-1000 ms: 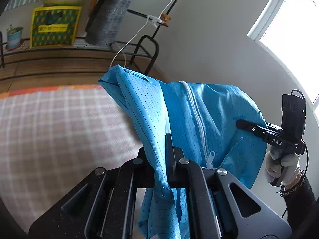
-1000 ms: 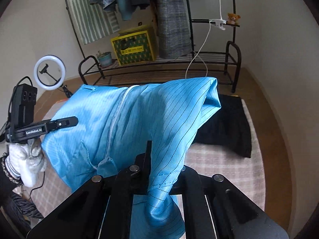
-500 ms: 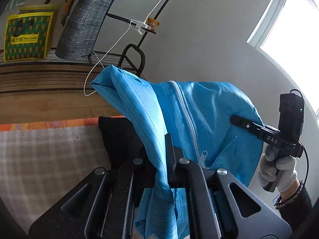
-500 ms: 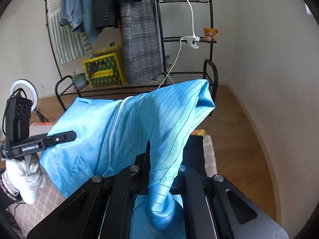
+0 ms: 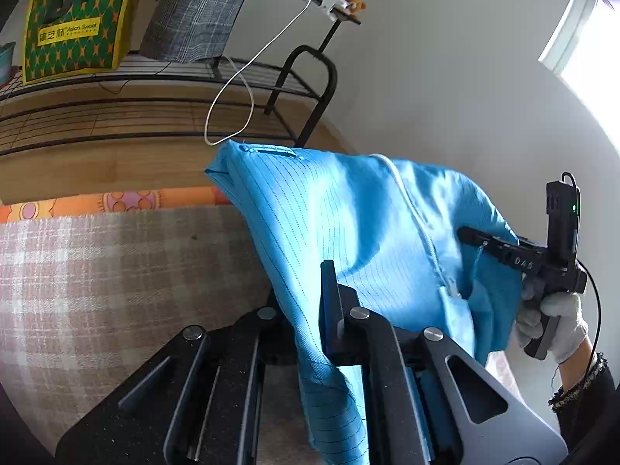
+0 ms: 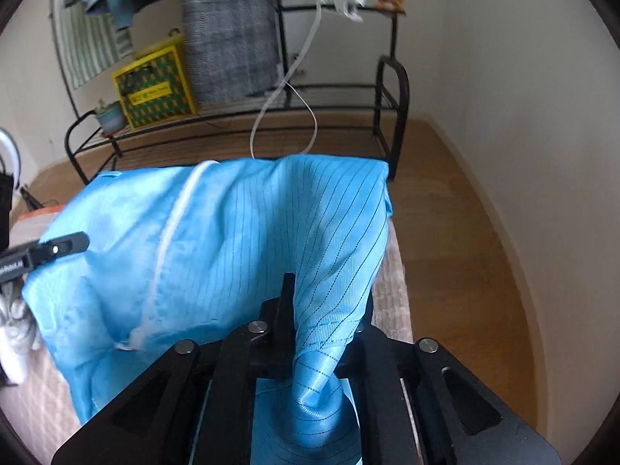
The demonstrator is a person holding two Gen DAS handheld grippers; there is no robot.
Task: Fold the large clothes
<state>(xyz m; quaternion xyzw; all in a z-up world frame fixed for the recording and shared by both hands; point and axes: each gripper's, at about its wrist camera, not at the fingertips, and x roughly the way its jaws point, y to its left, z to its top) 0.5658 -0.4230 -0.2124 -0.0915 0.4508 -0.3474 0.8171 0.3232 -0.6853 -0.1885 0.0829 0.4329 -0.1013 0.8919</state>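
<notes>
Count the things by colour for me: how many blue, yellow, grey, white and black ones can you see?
Blue: 1, the blue garment
Yellow: 1, the yellow box
Grey: 1, the grey checked coat
White: 1, the white cable
Black: 3, the left gripper, the right gripper, the black rack
Total: 7

Blue garment (image 5: 348,232), shiny fabric with thin dark pinstripes, white zipper (image 5: 418,224) running down its front, pull tab near the lower end. Held up in the air, spread between two pinched edges, sagging in the middle with soft folds. Top corner sticks out toward the rack side; lower edge hangs over a checked surface. In the right wrist view the garment (image 6: 232,240) looks slightly motion-blurred on its left half.
</notes>
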